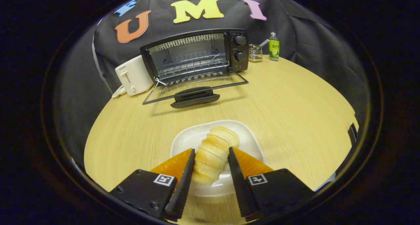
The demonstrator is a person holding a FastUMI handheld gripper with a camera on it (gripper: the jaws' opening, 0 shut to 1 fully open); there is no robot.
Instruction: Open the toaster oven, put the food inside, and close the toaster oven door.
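1. The tool (211, 152) has its two fingers closed in on either side of a ridged, golden bread roll (214, 154), both inner faces pressing against the roll's flanks; the jaws stand only as far apart as the roll is wide.
2. The bread roll lies lengthwise between the fingers, its far end reaching just past the fingertips, over a white plate (192, 138) that sits on the pale wooden desk (295, 113). Whether the roll is resting on the plate or raised off it cannot be told.
3. Well beyond the plate, at the back of the desk, a black toaster oven (197, 54) stands with its glass door (195, 88) swung fully down, level with the desk and handle toward the tool; a wire rack (193, 65) shows inside the chamber.
4. Two control knobs (240, 47) sit one above the other on the oven's right-hand panel.
5. A white pop-up toaster (133, 75) stands just beside the oven on its left.
6. To the oven's right, a small wire basket (255, 53) and a green-labelled bottle (274, 47) stand side by side near the black cloth wall.
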